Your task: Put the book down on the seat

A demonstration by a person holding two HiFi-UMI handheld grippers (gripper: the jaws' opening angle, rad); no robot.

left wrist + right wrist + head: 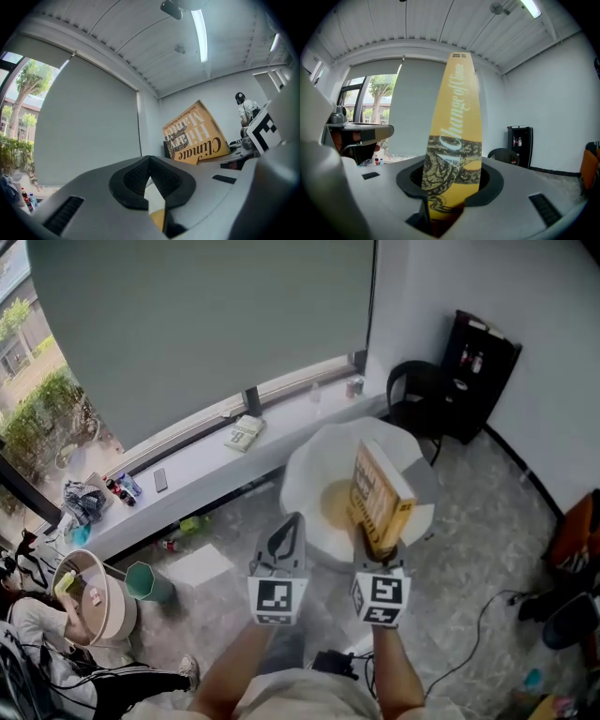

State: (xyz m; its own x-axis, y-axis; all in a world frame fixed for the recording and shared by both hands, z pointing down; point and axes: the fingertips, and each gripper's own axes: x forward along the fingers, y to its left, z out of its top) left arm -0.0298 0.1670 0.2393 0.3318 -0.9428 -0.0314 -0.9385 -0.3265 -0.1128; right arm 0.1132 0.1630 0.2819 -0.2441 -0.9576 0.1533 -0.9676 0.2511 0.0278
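In the head view a thick yellow book (378,498) stands upright, spine toward me, above a round white seat (309,460) with a yellowish middle. My right gripper (377,554) is shut on the book's lower end. The right gripper view shows the book's spine (454,136) rising from between that gripper's (450,187) pads. My left gripper (285,542) hovers just left of the book over the seat's near rim, its tips together and nothing in them. In the left gripper view the book's cover (194,136) leans to the right beyond the left gripper (151,180).
A long white window ledge (202,465) behind the seat carries another book (245,432) and small bottles (122,488). A black chair (417,395) and black cabinet (480,371) stand at the back right. A person (56,634) sits at lower left near a green bin (145,582).
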